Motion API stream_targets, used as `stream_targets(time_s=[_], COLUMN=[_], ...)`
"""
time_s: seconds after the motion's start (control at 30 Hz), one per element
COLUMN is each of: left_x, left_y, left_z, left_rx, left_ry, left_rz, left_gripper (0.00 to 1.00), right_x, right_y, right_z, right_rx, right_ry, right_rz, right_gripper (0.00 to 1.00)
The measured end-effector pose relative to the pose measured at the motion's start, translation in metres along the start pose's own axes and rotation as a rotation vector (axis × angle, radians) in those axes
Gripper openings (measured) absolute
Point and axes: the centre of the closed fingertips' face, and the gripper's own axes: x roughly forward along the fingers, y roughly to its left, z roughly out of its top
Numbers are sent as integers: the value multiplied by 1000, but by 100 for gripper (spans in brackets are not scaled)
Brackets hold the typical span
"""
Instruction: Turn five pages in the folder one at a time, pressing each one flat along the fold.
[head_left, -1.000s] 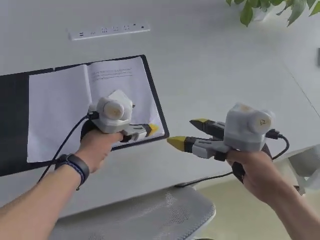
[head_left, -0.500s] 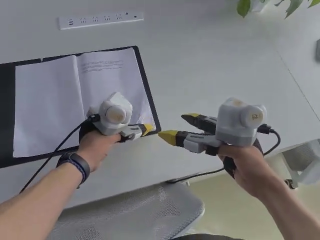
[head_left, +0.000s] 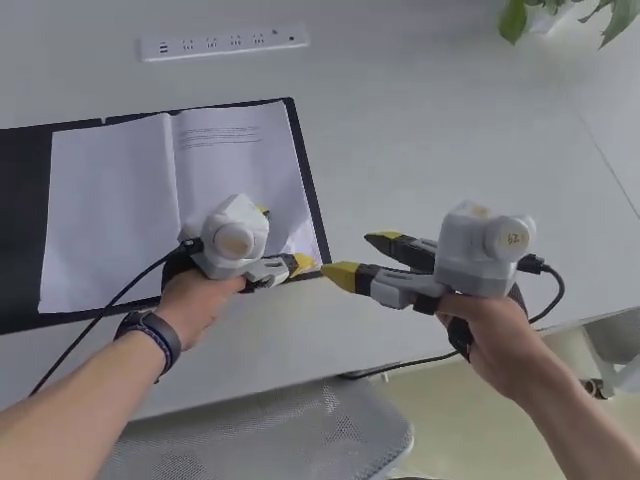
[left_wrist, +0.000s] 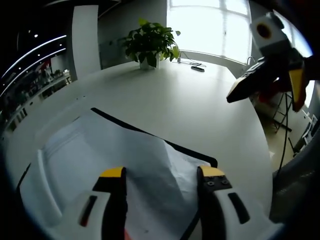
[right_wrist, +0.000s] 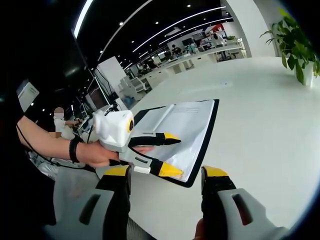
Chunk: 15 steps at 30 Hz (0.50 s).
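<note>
Both jaw pairs apart: left hand-held gripper (head_left: 295, 262) at the lower right corner of the folder (head_left: 20, 200), open on the worktop (head_left: 440, 130); right hand-held gripper (head_left: 362, 255) just beside, off its edge. Risk: left nips several sheets or creases the corner; the unpinned folder may slide. Unclear whether a jaw sits under the page (head_left: 235, 165); folder's left side cut off.

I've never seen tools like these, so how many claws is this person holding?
2. The left claw is over the near right corner of the open folder, its jaws apart. The right claw, also open, is held above the white table just right of that corner.
</note>
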Motion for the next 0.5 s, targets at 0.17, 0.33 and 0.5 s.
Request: stream_targets(time_s=[0.17, 0.33, 0.5], left_x=[0, 1, 1], left_y=[-1, 1, 0], left_z=[0, -1, 0], left_rx=[-7, -14, -18], left_ry=[-3, -5, -5], left_rz=[-4, -9, -11], left_gripper=[56, 56, 57], right_x=[9, 23, 44], right_y=[-6, -9, -11], right_z=[2, 6, 11], right_rx=[17, 23, 67], right_ry=[-4, -2, -8], right_rz=[8, 21, 41], right_gripper=[53, 51, 49])
